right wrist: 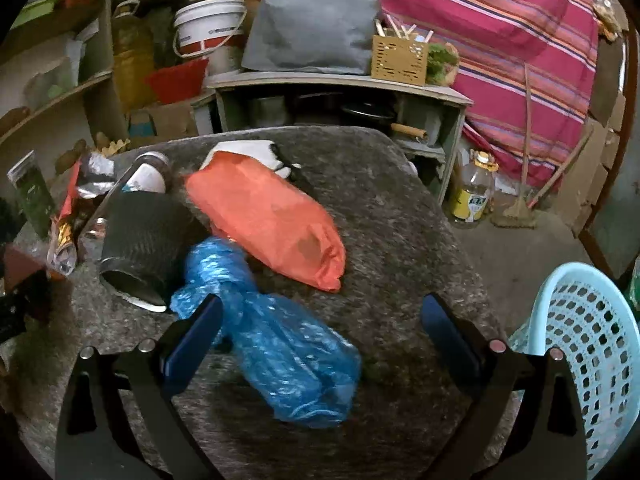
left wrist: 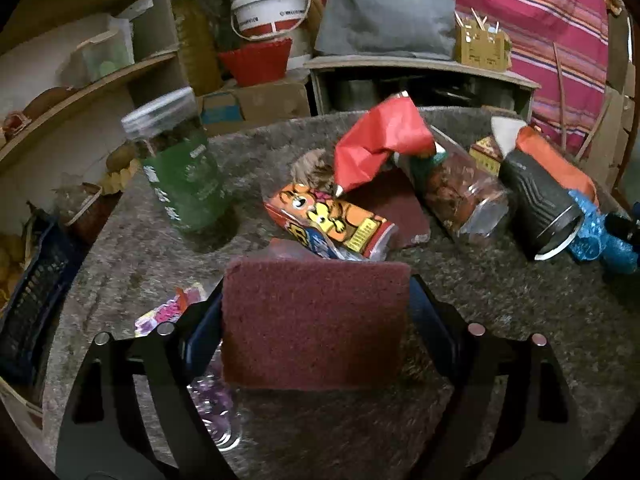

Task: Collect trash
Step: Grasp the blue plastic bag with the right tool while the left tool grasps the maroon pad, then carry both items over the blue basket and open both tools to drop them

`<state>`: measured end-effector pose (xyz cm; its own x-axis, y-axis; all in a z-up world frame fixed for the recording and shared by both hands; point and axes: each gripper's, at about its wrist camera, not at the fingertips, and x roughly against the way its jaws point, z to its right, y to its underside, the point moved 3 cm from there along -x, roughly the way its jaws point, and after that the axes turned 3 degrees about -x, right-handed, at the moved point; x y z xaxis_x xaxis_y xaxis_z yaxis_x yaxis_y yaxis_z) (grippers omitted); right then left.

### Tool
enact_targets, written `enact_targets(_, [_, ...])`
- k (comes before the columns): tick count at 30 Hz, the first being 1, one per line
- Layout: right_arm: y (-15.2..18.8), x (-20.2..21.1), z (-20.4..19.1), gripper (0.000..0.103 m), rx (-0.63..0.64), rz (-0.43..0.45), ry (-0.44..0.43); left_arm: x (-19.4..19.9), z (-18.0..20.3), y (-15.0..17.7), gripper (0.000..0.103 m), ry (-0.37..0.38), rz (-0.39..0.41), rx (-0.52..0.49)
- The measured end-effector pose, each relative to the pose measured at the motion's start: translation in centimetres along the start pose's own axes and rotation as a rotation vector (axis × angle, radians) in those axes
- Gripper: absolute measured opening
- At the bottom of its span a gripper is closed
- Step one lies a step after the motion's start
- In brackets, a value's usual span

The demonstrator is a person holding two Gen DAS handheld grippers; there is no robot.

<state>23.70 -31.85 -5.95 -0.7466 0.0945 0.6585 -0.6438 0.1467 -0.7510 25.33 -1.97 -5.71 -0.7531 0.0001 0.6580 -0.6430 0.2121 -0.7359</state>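
Right wrist: mottled grey table (right wrist: 400, 208), striped cloth (right wrist: 500, 40) behind.

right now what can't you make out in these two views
- Left wrist view: the maroon pad fills the left tool and hides the table behind it; whether its fingers press the pad is unclear.
- Left wrist view: the green jar is motion-blurred, label unreadable.
- Right wrist view: the basket is cut off by the right edge, inside unseen.
- Right wrist view: the blue bag is crumpled, its contents hidden.
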Motion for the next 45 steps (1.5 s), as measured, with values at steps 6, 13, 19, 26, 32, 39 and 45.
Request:
enact_targets(6, [0.1,-0.3,-1.6,0.097,0.063,-0.011,0.006,2.4,-1.6,-0.4,0.083,0.015,0.057,0.053])
enact_targets(13, [0.6,-1.0,-3.3,0.066,0.124,-0.055,-0.027,4.1,-2.2,-0.5,0.083,0.035,0.089,0.077])
enact_targets(19, [1.3,-1.2,-4.1,0.021,0.134,-0.1,-0.136,4.6,-1.7,-0.1,0.083,0.033,0.093,0.07])
enact_targets(26, [0.9,1.6,-2.8,0.013,0.102,-0.016,-0.158,5.7,0.0,-0.4,0.083,0.024,0.117,0.063])
enact_targets(32, [0.0,4.2,0.2,0.013,0.073,0.038,-0.158,7.3,2.8,-1.2,0.083,0.025,0.144,0.044])
enact_targets(39, [-0.1,6.1,5.4,0.013,0.018,0.065,-0.123,8.1,9.3,-2.1,0.083,0.071,0.17,-0.013])
enact_targets(45, [0.1,8.2,11.1,0.013,-0.032,0.091,-0.065,8.4,15.7,-3.3,0.083,0.151,0.182,-0.019])
